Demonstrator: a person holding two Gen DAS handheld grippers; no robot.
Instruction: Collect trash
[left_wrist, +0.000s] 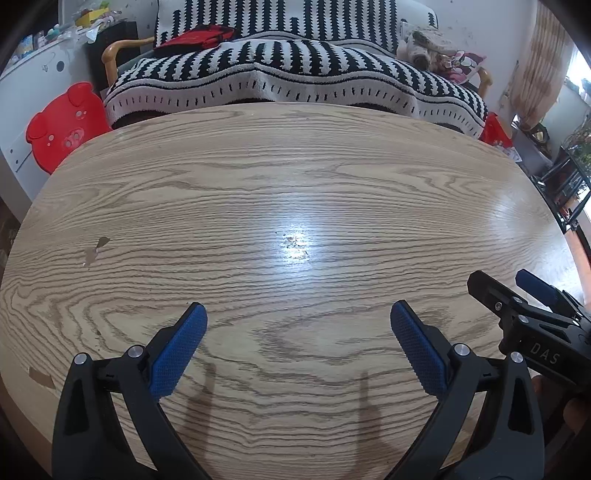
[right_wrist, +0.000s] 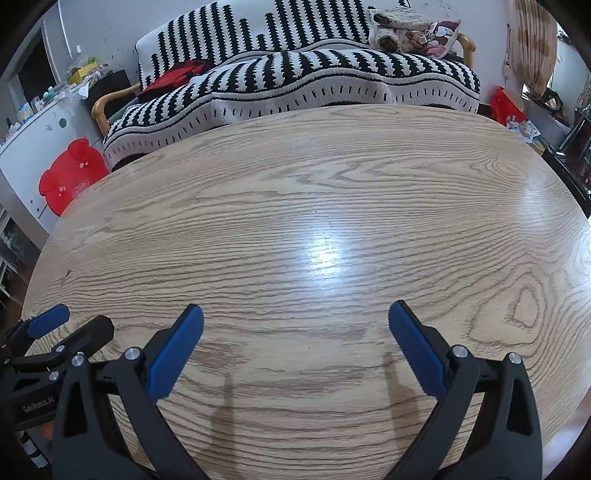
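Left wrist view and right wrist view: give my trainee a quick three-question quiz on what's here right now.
1. True or false: the left claw is shut on a piece of trash.
2. What covers the sofa behind the wooden table?
A. plain grey sheet
B. black-and-white striped blanket
C. green towel
3. What red thing leans beside the table's far left corner?

Key:
1. False; both the left claw and the right claw are open and hold nothing.
2. B.
3. A red pig-faced stool.
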